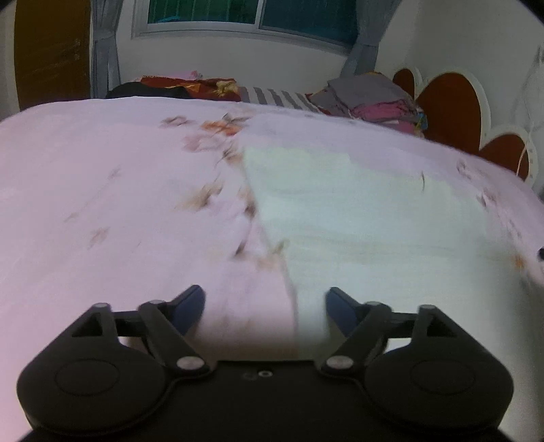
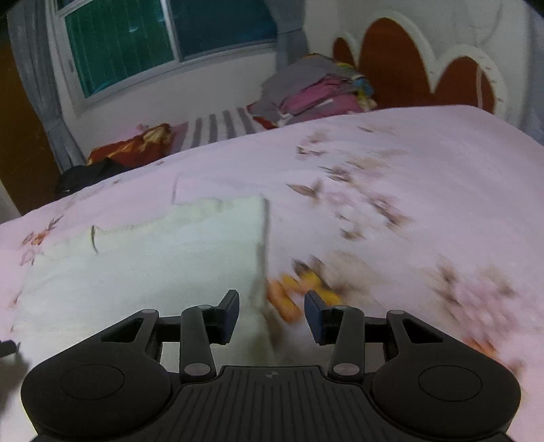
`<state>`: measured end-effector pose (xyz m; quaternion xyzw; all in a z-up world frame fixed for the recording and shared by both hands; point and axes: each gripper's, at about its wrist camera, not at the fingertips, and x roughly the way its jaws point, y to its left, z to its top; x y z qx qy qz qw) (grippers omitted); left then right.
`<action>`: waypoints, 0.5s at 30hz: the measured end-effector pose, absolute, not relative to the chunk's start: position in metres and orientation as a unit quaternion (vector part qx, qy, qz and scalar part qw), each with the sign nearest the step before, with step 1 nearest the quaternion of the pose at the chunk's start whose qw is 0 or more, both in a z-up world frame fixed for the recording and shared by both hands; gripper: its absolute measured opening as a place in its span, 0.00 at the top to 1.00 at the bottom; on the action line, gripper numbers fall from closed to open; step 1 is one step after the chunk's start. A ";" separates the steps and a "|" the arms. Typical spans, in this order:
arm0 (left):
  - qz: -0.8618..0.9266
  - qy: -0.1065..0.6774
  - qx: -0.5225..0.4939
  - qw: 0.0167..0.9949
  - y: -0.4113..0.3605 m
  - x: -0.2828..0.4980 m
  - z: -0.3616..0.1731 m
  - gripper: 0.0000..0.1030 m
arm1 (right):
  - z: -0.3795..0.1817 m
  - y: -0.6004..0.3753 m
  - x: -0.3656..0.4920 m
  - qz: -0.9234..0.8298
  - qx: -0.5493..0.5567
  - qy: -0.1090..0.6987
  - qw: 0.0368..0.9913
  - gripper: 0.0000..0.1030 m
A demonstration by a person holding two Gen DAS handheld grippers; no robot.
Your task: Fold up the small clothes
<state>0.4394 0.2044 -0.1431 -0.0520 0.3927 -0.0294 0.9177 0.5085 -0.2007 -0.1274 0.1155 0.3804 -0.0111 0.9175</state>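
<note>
A pale whitish-green small cloth (image 1: 357, 210) lies flat on the pink flowered bedsheet (image 1: 102, 187). My left gripper (image 1: 265, 295) hovers over the cloth's near left edge, its jaws wide apart and holding nothing. In the right wrist view the same cloth (image 2: 153, 265) fills the left half, on the bedsheet (image 2: 425, 170). Its right edge runs down between the blue pads of my right gripper (image 2: 271, 299). Those jaws stand about half apart, with a gap showing on both sides of the edge. Both views are motion-blurred.
A stack of folded grey and pink clothes (image 1: 374, 98) (image 2: 316, 91) sits at the far side by the red and white headboard (image 1: 452, 102) (image 2: 391, 57). A red flowered cloth (image 1: 190, 85) (image 2: 136, 146) and a black item (image 2: 85, 176) lie under the window (image 1: 251, 13).
</note>
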 end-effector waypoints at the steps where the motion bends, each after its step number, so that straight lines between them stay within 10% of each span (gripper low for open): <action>1: -0.031 0.394 -0.044 0.917 0.204 0.431 -0.143 0.20 | -0.121 -0.203 0.495 -0.015 0.120 0.379 0.918 0.58; 5: -0.033 0.400 -0.022 0.916 0.203 0.398 -0.139 0.16 | -0.112 -0.215 0.442 -0.027 0.139 0.385 0.912 0.58; 10: -0.048 0.411 -0.074 0.908 0.210 0.350 -0.134 0.31 | -0.111 -0.219 0.394 -0.011 0.164 0.404 0.900 0.38; 15: -0.052 0.415 -0.131 0.899 0.214 0.294 -0.133 0.45 | -0.109 -0.223 0.357 0.033 0.177 0.407 0.895 0.38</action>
